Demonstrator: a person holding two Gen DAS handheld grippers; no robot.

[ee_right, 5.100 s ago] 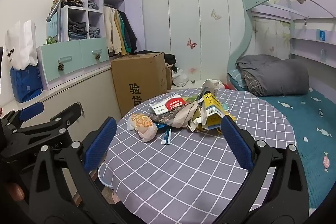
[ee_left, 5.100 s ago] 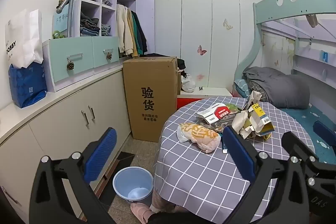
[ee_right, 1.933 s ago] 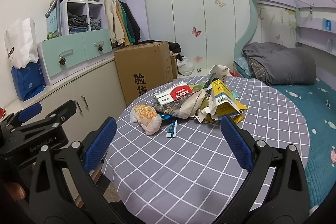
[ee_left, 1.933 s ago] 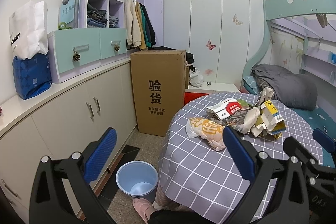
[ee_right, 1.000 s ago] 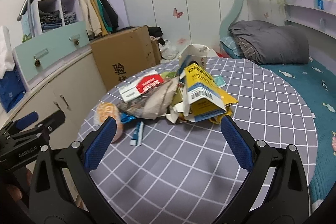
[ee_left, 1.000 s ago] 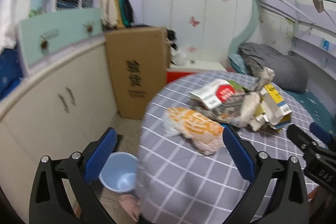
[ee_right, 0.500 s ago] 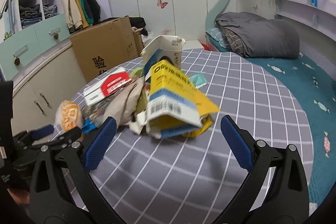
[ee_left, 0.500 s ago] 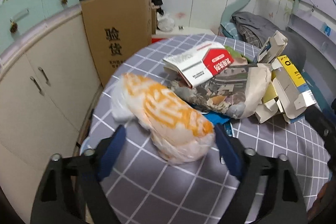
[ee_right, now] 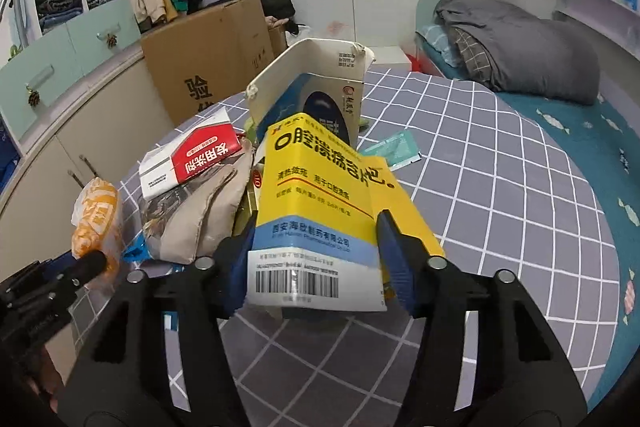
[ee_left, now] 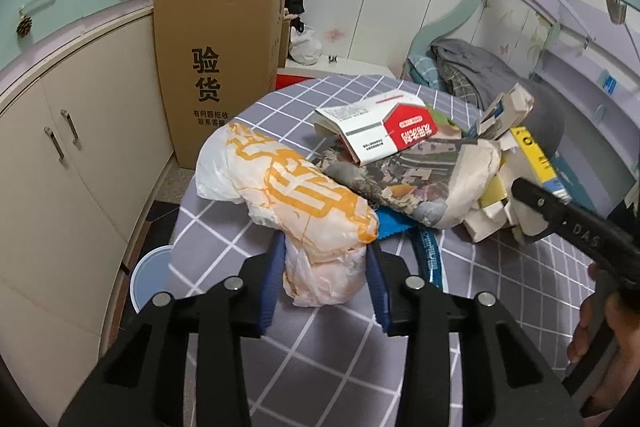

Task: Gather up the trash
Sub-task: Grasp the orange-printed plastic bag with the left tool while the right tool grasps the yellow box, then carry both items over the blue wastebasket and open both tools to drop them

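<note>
On the checked table [ee_left: 248,227], the left gripper [ee_left: 325,259] squeezes the near end of an orange-and-white bag [ee_left: 304,195]; the right gripper [ee_right: 314,251] clamps a yellow box [ee_right: 320,203] just right of it.

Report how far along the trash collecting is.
Nothing visibly binned yet. In hand: left claw closed around the orange-printed plastic bag; right claw around the yellow medicine box. Left on the table: red-and-white box, crumpled paper bag, blue wrapper.

We see close over the table [ee_left: 328,347] from each wrist, facing the wardrobe wall, both sharing the red-and-white box [ee_left: 380,131] [ee_right: 188,159].
</note>
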